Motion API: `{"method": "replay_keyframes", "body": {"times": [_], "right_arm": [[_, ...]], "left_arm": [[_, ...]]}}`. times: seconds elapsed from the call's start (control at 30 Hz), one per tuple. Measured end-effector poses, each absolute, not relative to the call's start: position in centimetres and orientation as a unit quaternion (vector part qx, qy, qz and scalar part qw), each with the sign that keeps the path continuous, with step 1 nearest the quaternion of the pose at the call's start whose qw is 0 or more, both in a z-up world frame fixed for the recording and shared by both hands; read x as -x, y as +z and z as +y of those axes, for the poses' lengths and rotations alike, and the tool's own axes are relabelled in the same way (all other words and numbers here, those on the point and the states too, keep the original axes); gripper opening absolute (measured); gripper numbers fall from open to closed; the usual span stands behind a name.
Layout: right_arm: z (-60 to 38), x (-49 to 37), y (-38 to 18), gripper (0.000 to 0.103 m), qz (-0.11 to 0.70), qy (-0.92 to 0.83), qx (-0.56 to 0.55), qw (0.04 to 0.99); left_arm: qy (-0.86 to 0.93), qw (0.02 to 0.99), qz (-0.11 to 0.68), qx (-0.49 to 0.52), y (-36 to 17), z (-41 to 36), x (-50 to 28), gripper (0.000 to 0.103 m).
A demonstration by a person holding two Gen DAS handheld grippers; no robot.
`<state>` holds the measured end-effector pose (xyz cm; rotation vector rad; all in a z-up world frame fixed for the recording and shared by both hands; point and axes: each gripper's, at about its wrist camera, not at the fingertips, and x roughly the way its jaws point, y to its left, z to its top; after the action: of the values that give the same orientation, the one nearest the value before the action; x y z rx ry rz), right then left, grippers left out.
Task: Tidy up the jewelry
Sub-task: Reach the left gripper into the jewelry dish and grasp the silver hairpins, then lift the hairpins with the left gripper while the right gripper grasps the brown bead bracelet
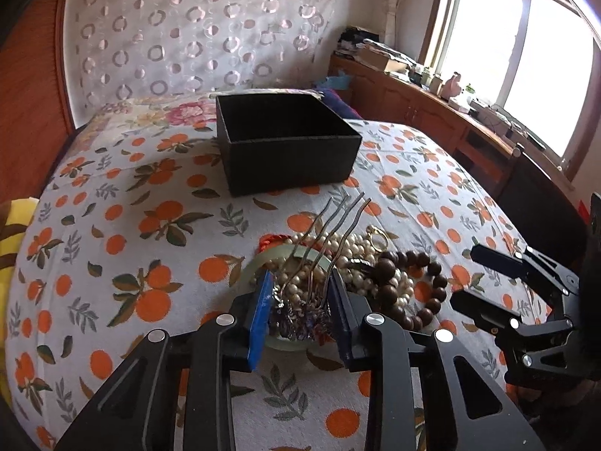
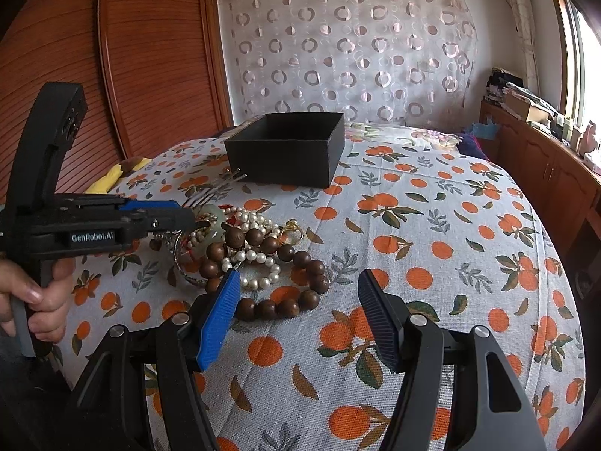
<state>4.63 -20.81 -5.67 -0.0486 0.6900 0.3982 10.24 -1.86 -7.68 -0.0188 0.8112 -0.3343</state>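
Observation:
A pile of jewelry lies on the bed: a pearl necklace (image 1: 353,248), a brown wooden bead bracelet (image 2: 278,259), a pale green jade bangle (image 1: 259,267) and a gold ring (image 2: 292,228). My left gripper (image 1: 300,293) is shut on the purple ornamental head of a metal hair comb (image 1: 334,225), whose wavy prongs point toward the open black box (image 1: 285,139). In the right wrist view the left gripper (image 2: 188,218) shows side-on over the pile. My right gripper (image 2: 300,293) is open and empty, just right of the bead bracelet.
The bed has an orange-fruit patterned cover (image 2: 432,248). A wooden headboard panel (image 2: 150,56) and patterned curtain (image 2: 349,49) stand behind. A wooden cabinet (image 1: 432,112) with clutter runs under the window on the right. A yellow cloth (image 1: 15,233) lies at the left edge.

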Motion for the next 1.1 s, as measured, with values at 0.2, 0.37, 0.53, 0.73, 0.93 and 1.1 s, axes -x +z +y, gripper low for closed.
{"method": "replay_keyframes", "body": {"times": [0.2, 0.37, 0.53, 0.73, 0.93, 1.1], "right_arm": [[-20.8, -4.6, -5.7, 0.067, 0.336, 0.194, 0.024, 0.921], [-20.7, -4.6, -5.7, 0.067, 0.336, 0.194, 0.024, 0.921], [-20.7, -4.6, -5.6, 0.067, 0.337, 0.196, 0.026, 0.920], [-19.7, -4.8, -5.7, 0.067, 0.347, 0.208, 0.050, 0.913], [-17.7, -5.1, -5.4, 0.048, 0.360, 0.257, 0.066, 0.894], [-15.7, -5.3, -5.5, 0.040, 0.372, 0.281, 0.092, 0.880]], "left_arm": [[-0.133, 0.915, 0.381, -0.004, -7.0, -1.2, -11.0, 0.028], [-0.132, 0.912, 0.388, 0.004, -7.5, -0.6, -12.0, 0.016], [-0.135, 0.915, 0.379, 0.018, -7.3, -0.2, -11.7, 0.001], [-0.139, 0.928, 0.344, 0.024, -4.8, 0.2, -10.0, 0.001], [-0.141, 0.934, 0.326, 0.021, -3.1, 0.3, -9.1, 0.001], [-0.141, 0.935, 0.325, 0.020, -2.8, 0.3, -9.0, 0.001]]}}
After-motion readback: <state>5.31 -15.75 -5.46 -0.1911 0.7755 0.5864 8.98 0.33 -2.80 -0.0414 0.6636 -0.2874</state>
